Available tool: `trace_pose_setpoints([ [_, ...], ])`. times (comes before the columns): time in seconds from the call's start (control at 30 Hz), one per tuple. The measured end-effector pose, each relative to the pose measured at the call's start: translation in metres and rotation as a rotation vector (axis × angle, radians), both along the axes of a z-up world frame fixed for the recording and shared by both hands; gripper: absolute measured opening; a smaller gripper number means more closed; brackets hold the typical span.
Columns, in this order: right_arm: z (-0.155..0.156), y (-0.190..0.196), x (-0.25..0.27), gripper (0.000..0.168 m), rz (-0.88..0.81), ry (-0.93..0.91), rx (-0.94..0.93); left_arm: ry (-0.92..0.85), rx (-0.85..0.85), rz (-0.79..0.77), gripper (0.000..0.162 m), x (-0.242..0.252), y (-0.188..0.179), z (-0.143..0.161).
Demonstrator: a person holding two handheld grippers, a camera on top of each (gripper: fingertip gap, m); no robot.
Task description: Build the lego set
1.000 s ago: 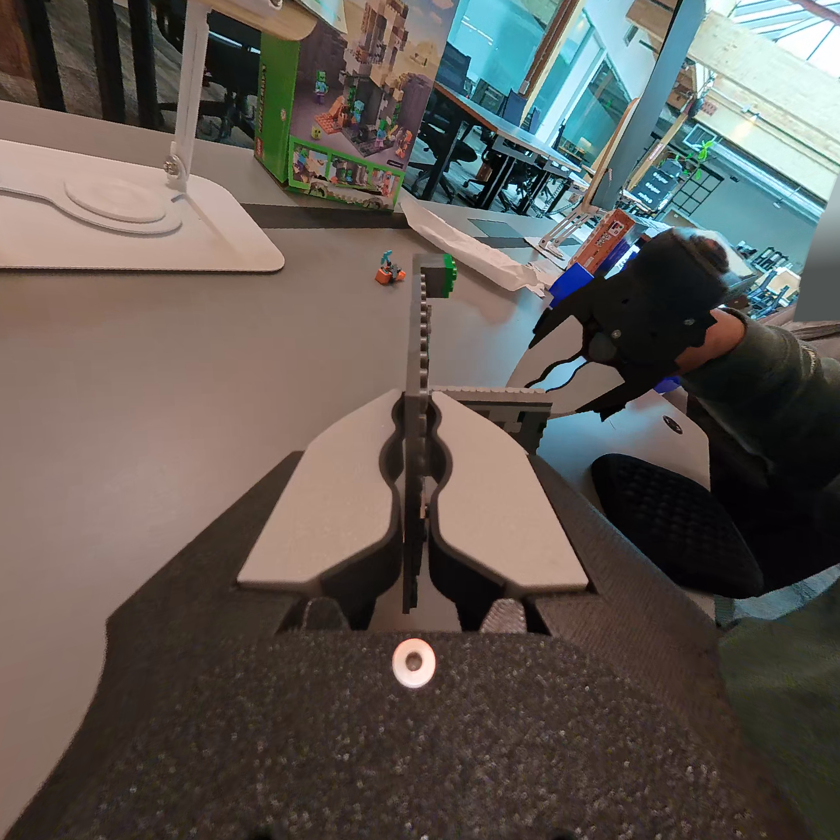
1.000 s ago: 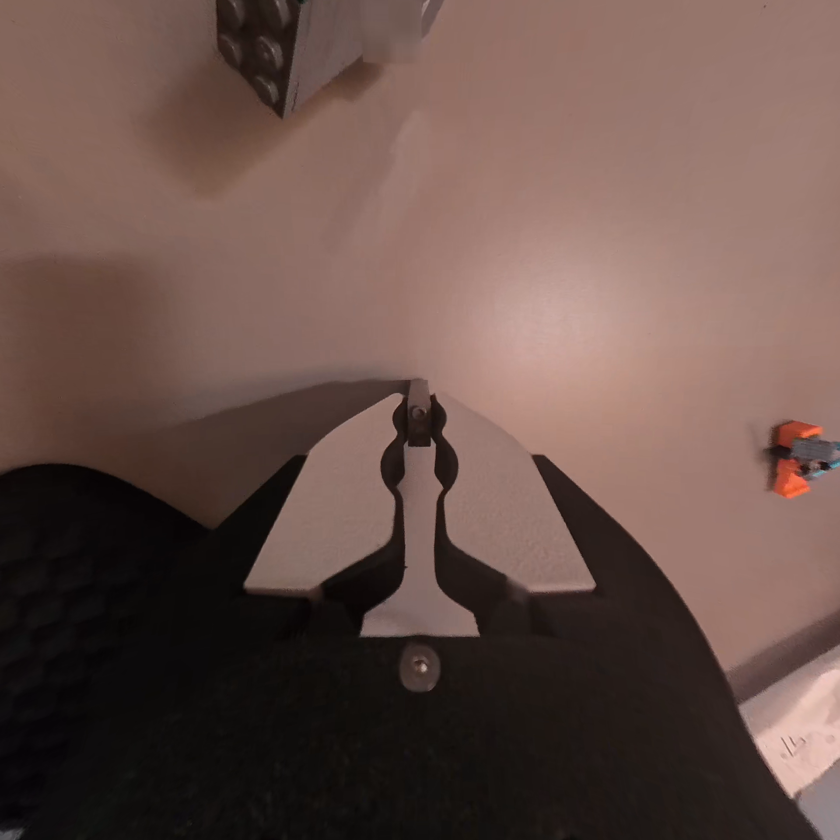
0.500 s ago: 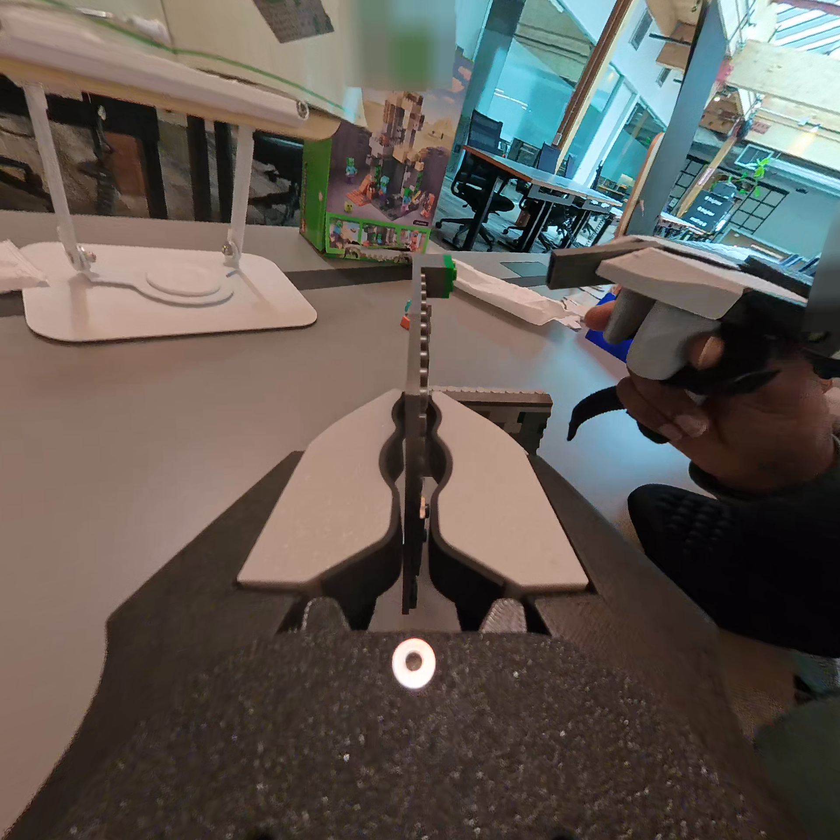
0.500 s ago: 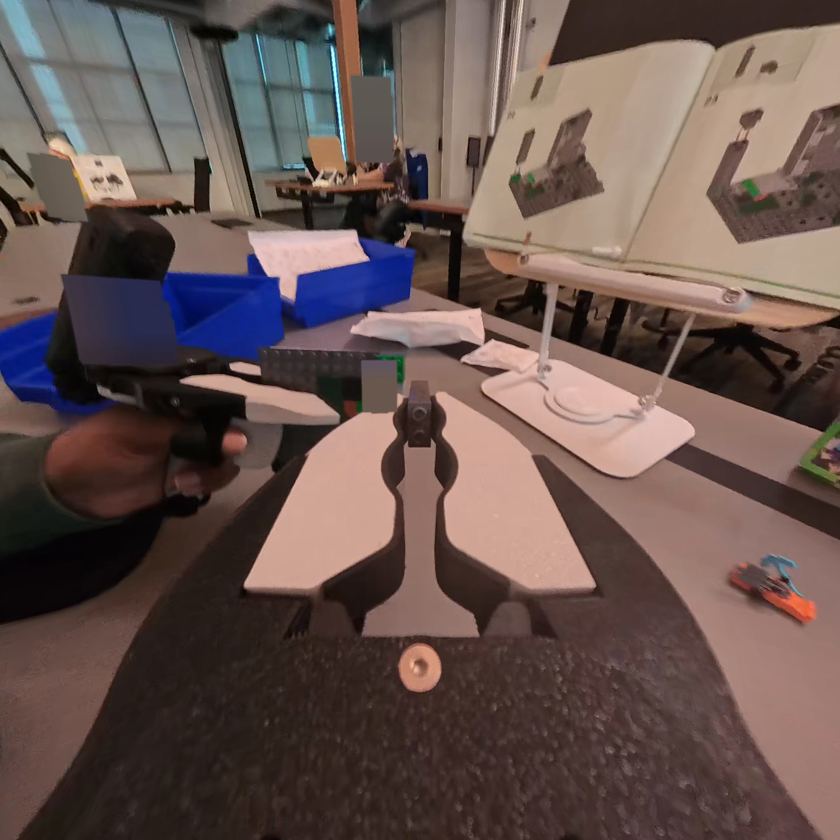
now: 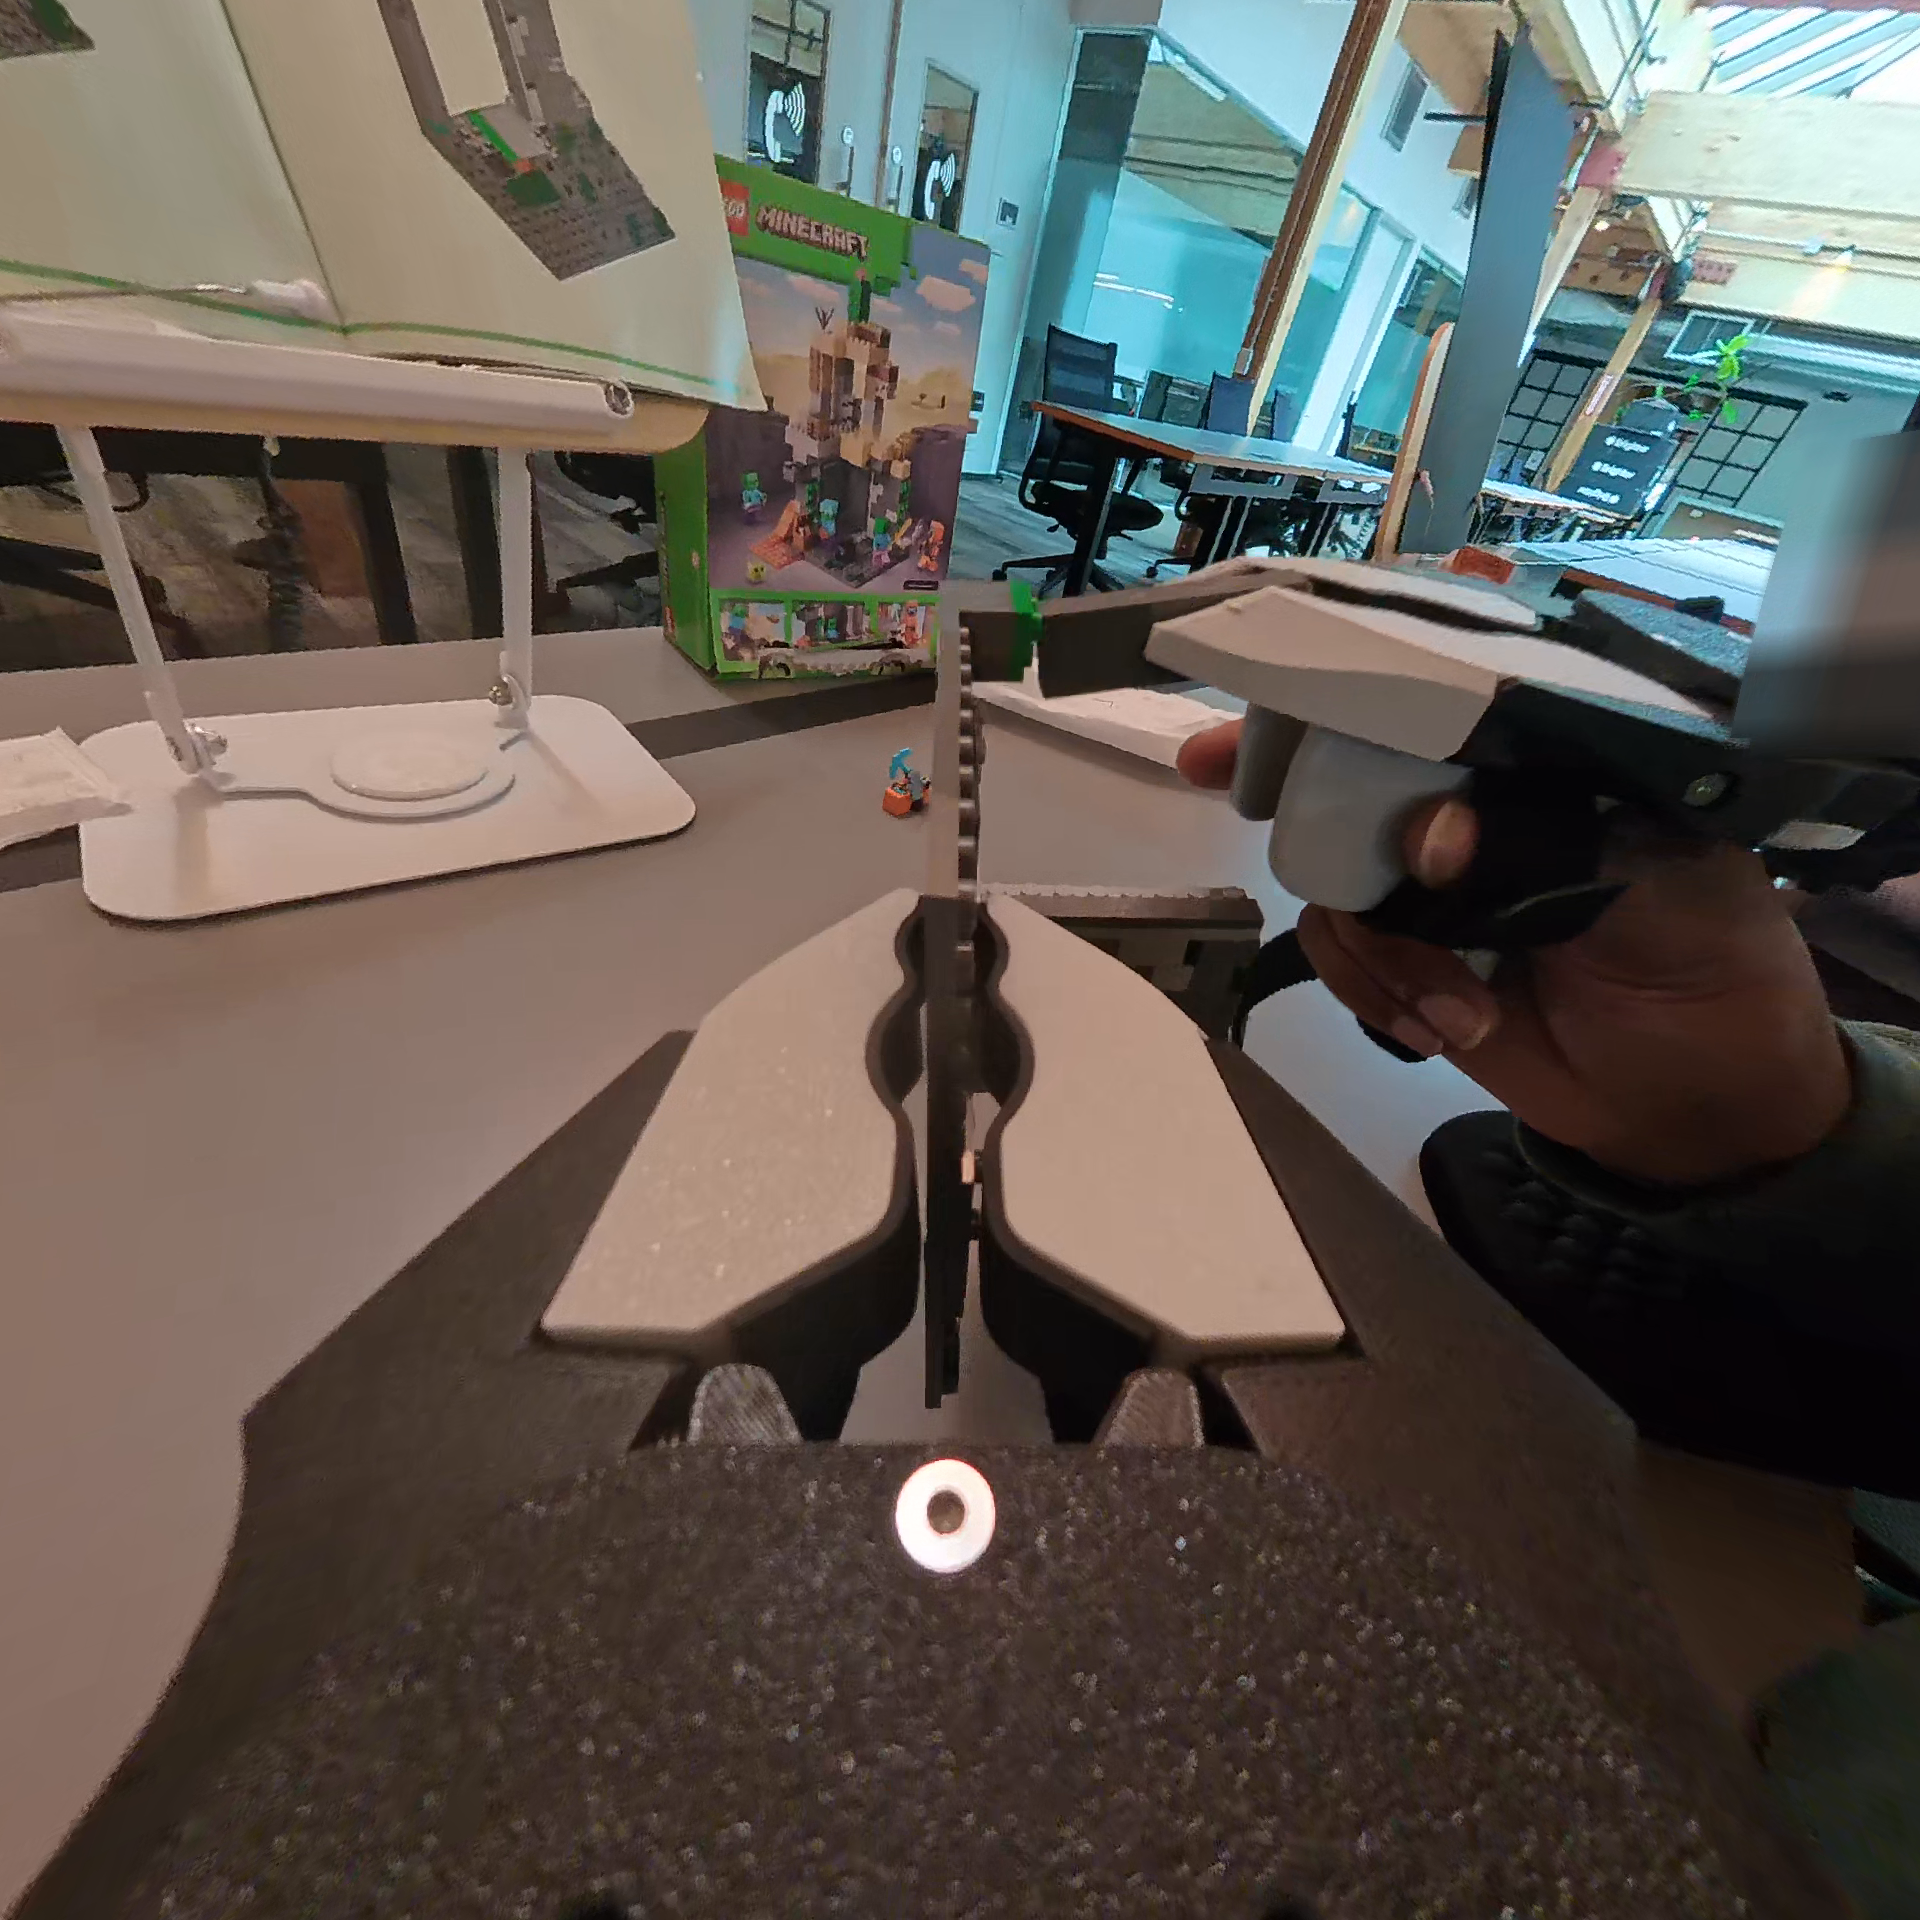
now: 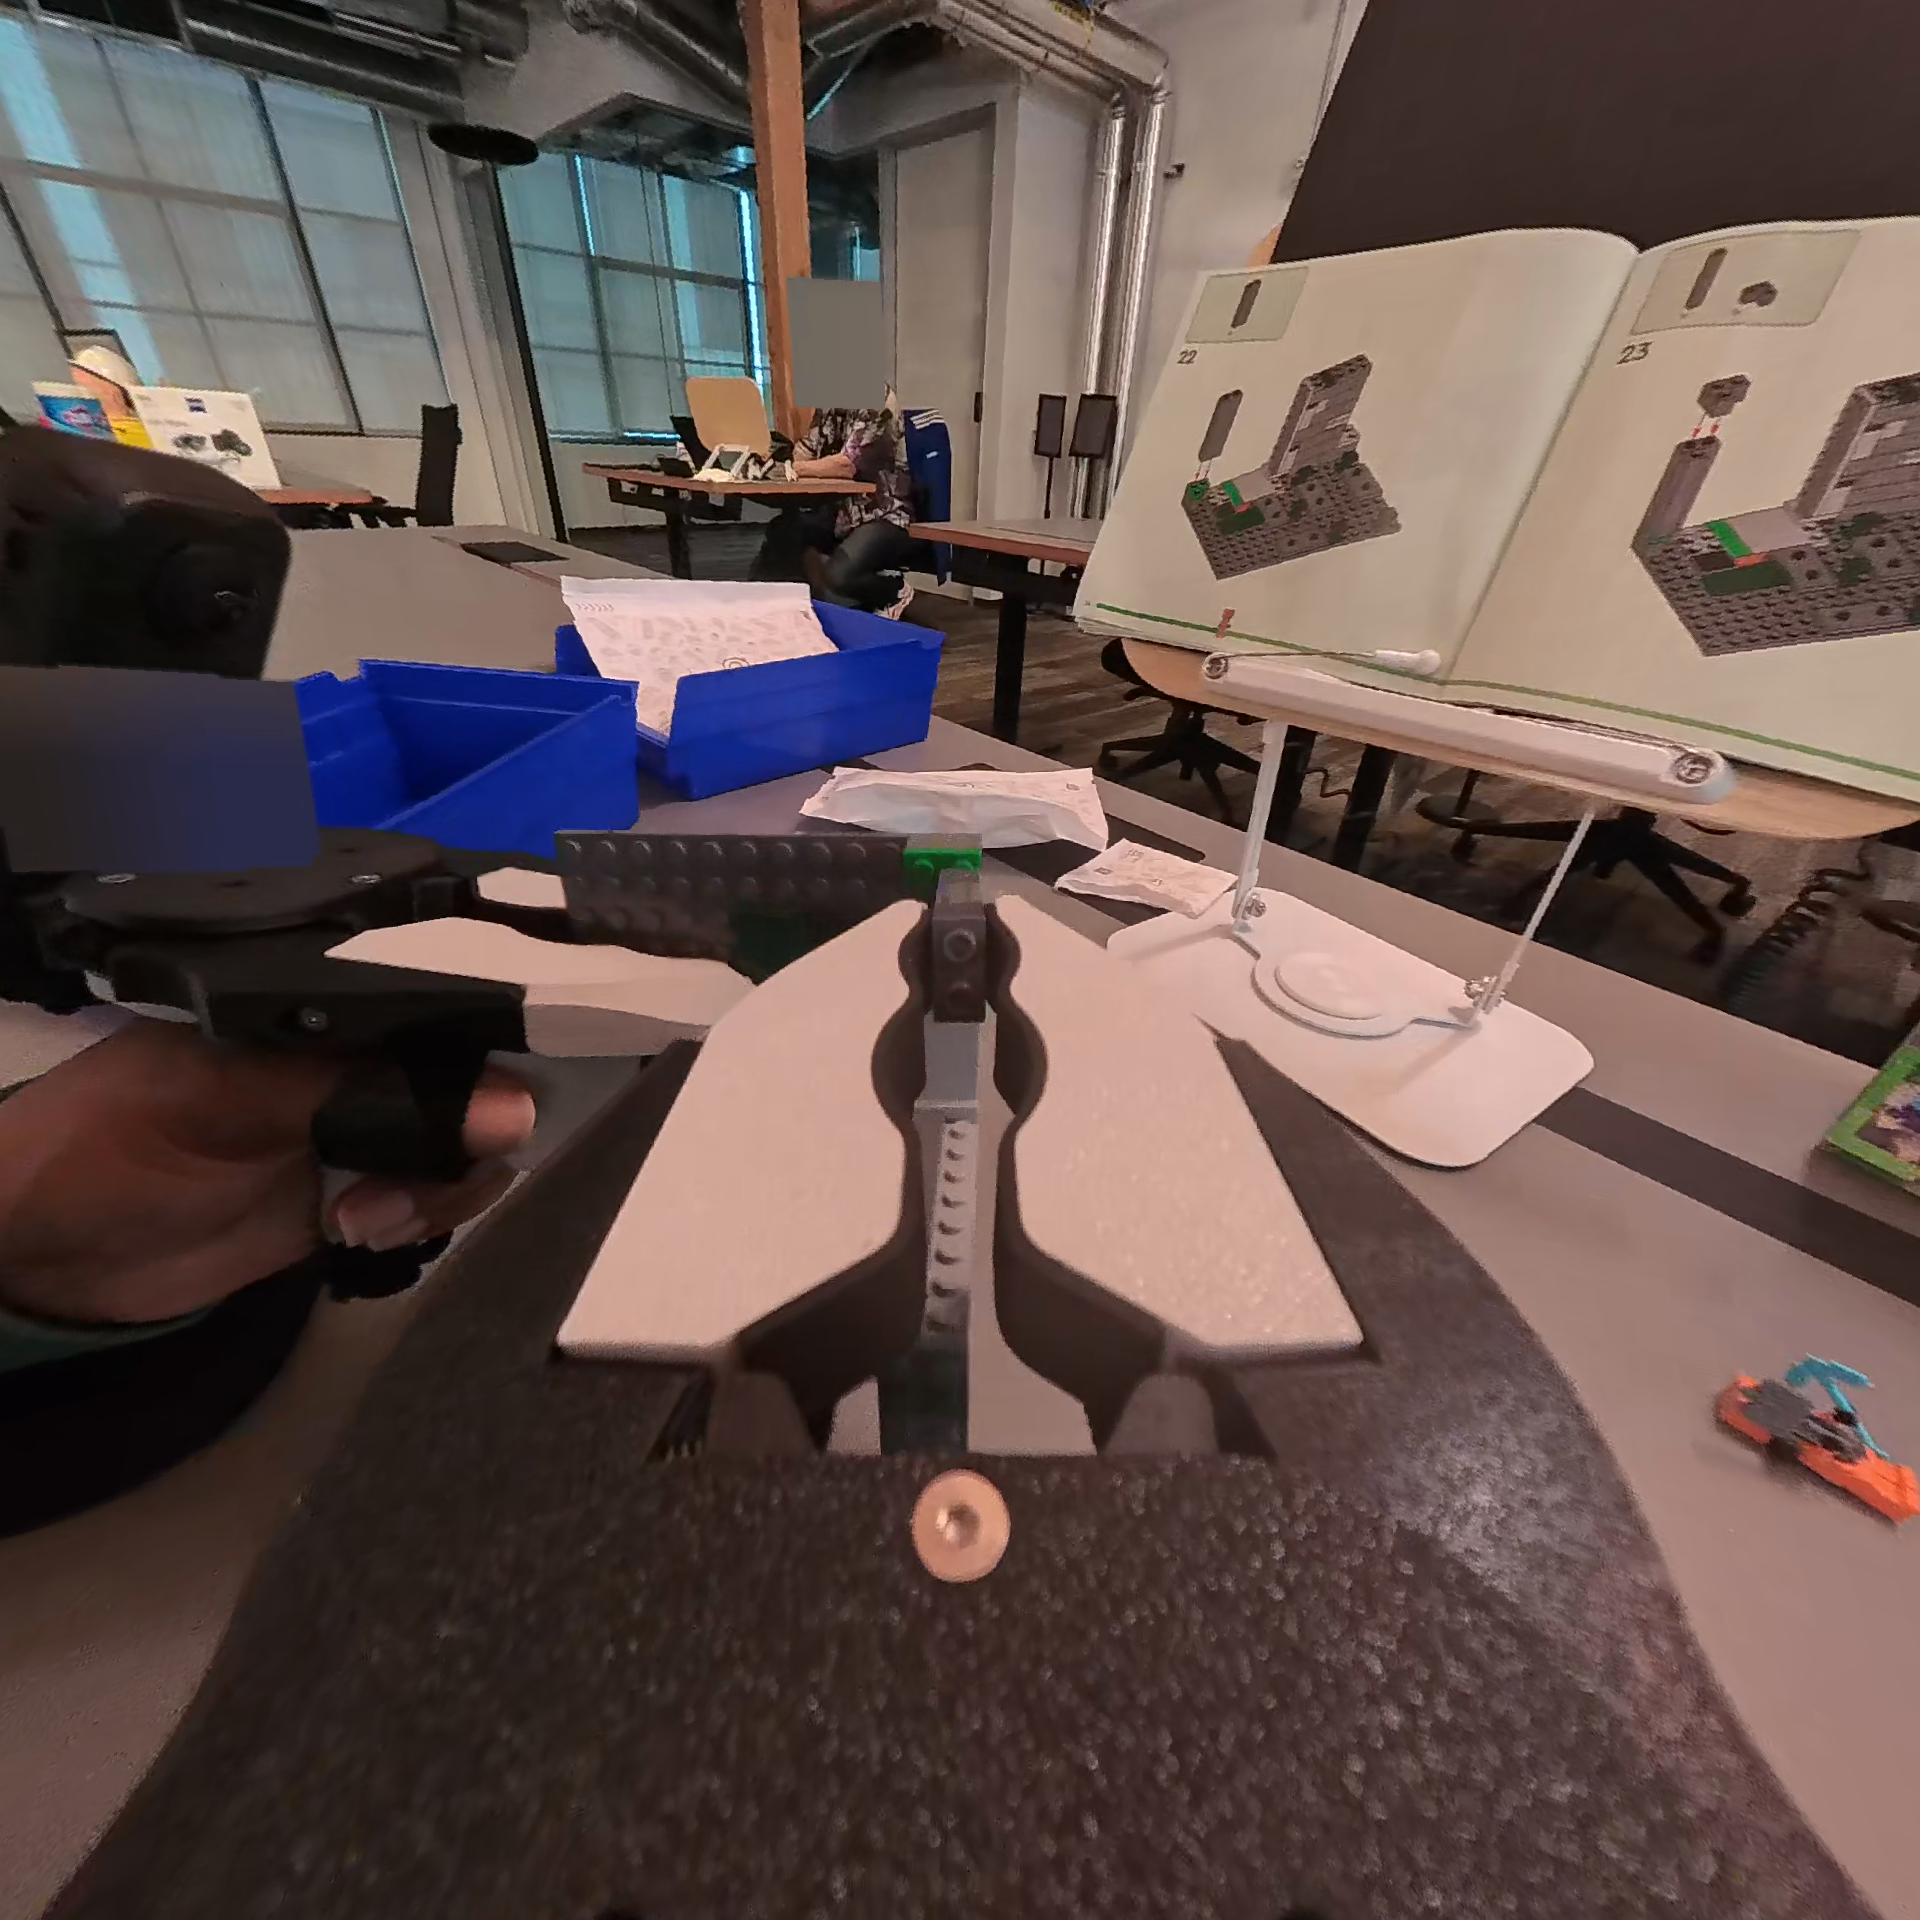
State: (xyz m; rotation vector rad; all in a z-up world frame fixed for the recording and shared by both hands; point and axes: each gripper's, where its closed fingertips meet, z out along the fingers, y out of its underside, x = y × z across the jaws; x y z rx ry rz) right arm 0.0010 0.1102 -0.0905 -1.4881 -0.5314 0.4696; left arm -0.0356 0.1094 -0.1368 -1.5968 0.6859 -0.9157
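My left gripper is shut on a grey studded baseplate held upright on its edge, studs to the right. A green and dark piece sits at its top corner. My right gripper is shut on a small dark grey brick. In the left wrist view the right gripper reaches in from the right, its tips at that top corner. In the right wrist view the baseplate and green piece lie just beyond the brick, with the left gripper at left.
An open instruction booklet rests on a white stand. The set's box stands behind. A small orange and teal figure lies on the grey table. Blue bins and paper bags are at the back. Tip to tip, the grippers are about 6 cm apart.
My right gripper swung up from facing the tabletop and carried the small brick to the baseplate's top corner. My left gripper tilted up, still holding the plate.
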Motion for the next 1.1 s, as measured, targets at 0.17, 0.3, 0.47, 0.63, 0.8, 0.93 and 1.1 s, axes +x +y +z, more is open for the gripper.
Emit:
trace_pose_setpoints([
  [0.17,0.003,-0.001,0.003,0.007,-0.014,0.026,0.021,-0.008,0.013,0.0,0.006,0.004,-0.003,0.004],
  [0.3,0.006,-0.001,0.006,0.007,-0.02,0.045,0.027,-0.021,0.023,-0.01,0.006,0.007,-0.007,0.006],
  [0.47,0.01,-0.004,0.007,0.007,-0.005,0.096,0.026,-0.035,0.061,-0.023,0.007,0.008,-0.011,0.012],
  [0.63,0.013,-0.006,0.007,0.007,0.016,0.129,0.026,-0.037,0.105,-0.028,0.007,0.008,-0.013,0.016],
  [0.8,0.016,-0.008,0.007,0.007,0.028,0.133,0.029,-0.021,0.16,-0.025,0.007,0.007,-0.015,0.02],
  [0.93,0.019,-0.011,0.007,0.007,0.04,0.129,0.044,0.004,0.221,-0.019,0.007,0.006,-0.016,0.024],
  [1.1,0.018,-0.014,0.006,0.008,0.056,0.101,0.047,0.031,0.265,-0.018,0.007,0.004,-0.017,0.025],
])
